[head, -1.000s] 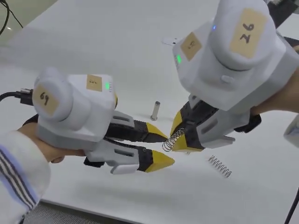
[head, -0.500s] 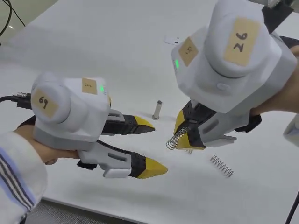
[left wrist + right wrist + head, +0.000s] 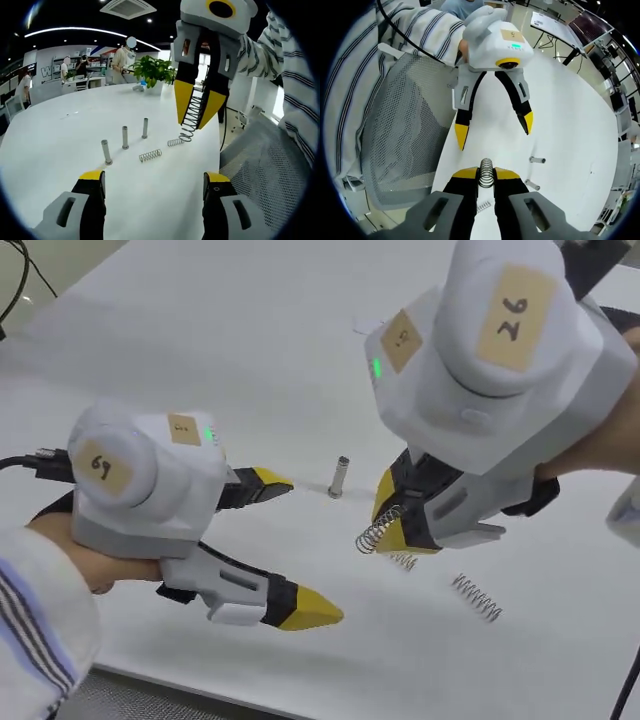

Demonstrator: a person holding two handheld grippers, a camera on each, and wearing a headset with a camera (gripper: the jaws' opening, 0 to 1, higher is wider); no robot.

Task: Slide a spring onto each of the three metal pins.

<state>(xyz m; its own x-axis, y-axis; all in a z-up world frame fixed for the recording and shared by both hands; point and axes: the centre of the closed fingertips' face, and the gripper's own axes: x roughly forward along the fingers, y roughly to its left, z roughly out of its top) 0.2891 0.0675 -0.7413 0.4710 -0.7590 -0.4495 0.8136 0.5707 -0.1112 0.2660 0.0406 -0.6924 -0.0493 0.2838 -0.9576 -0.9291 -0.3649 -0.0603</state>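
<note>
Between the yellow tips of the right tongs (image 3: 395,530) sits a spring (image 3: 375,530), clenched at one end. Its long axis runs on along the jaws, and its free end sticks out past the tips, down and toward the left tongs (image 3: 295,545). From the right gripper view the spring (image 3: 486,172) is seen almost end on, pointing straight ahead out of the tongs (image 3: 486,175). These tongs slope steeply down at the bench (image 3: 200,340), held from the right side by a hand.

The left tongs (image 3: 154,176) are released, their jaws spread wide apart. They lie low and point across toward the right tongs (image 3: 197,107), tips apart from the spring (image 3: 192,117). A hand in a striped sleeve (image 3: 40,630) grips them from behind.

Beyond the tips, in the left gripper view, 3 pins stand upright in a row on the bench: pin 1 (image 3: 106,151), pin 2 (image 3: 125,137) and pin 3 (image 3: 145,128), all bare. Just beside them 2 loose springs lie flat, the nearer spring (image 3: 150,155) and the farther spring (image 3: 175,142), each with its axis along the benchtop.
</note>
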